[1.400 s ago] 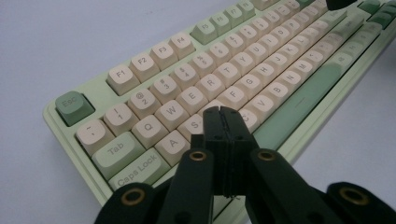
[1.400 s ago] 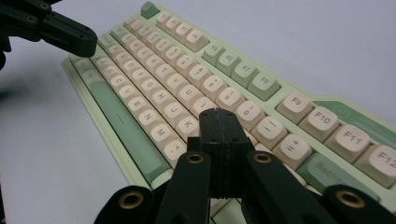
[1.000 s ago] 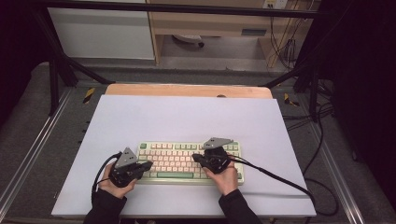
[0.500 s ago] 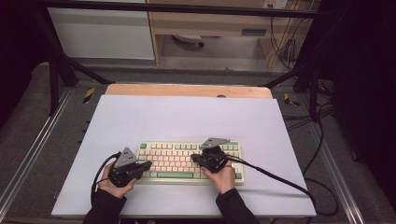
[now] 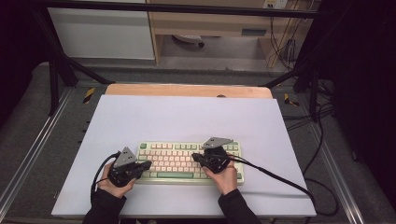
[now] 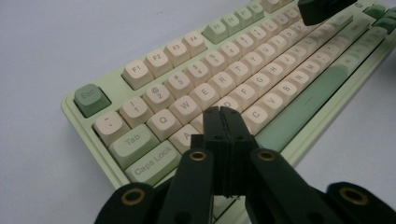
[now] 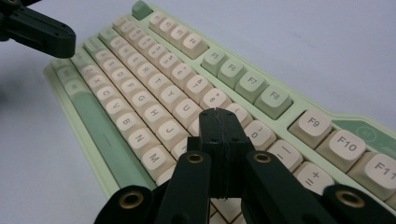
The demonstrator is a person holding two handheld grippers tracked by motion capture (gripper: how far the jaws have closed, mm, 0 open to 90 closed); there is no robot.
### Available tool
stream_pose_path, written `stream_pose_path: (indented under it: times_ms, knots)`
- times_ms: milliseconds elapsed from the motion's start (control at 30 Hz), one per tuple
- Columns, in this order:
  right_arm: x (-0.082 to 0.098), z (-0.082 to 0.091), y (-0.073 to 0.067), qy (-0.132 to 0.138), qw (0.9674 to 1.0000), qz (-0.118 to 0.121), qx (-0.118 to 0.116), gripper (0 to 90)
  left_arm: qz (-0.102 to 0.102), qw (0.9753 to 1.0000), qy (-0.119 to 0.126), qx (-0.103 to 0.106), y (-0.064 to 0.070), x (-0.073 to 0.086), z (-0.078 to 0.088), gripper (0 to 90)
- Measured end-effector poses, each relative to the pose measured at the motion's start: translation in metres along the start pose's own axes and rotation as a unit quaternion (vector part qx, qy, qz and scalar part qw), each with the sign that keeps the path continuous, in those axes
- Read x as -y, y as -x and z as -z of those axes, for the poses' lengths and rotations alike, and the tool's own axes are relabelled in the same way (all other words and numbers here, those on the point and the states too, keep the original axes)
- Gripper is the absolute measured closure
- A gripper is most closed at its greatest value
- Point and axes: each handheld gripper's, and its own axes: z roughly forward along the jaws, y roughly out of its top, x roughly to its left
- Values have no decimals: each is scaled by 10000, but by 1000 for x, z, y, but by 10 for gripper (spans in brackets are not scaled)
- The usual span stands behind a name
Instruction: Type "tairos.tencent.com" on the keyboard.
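Keyboard (image 5: 189,161) sat near the front edge of the white table (image 5: 187,121). Both grippers had jaws pressed together, holding nothing, probably so each tip could poke a single key: left gripper (image 6: 223,122) over the S/D area, right gripper (image 7: 217,122) around I/K.

Pale green keyboard (image 5: 180,161) with cream keys, flat on white table, near edge

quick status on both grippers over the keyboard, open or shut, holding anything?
Left gripper: shut, holding nothing, tips over the left letter keys of the pale green and cream keyboard.
Right gripper: shut, holding nothing.
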Motion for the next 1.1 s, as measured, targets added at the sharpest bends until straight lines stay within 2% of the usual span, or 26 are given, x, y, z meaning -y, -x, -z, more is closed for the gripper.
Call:
stream_pose_path:
  times_ms: [433,1100]
  knots:
    - [-2,10,-7,98,9999,63,-120,900,36,10000,2,9,-2,0,0,898]
    - [3,-10,-24,-87,9991,165,-378,900,47,10000,36,-6,-2,0,1,898]
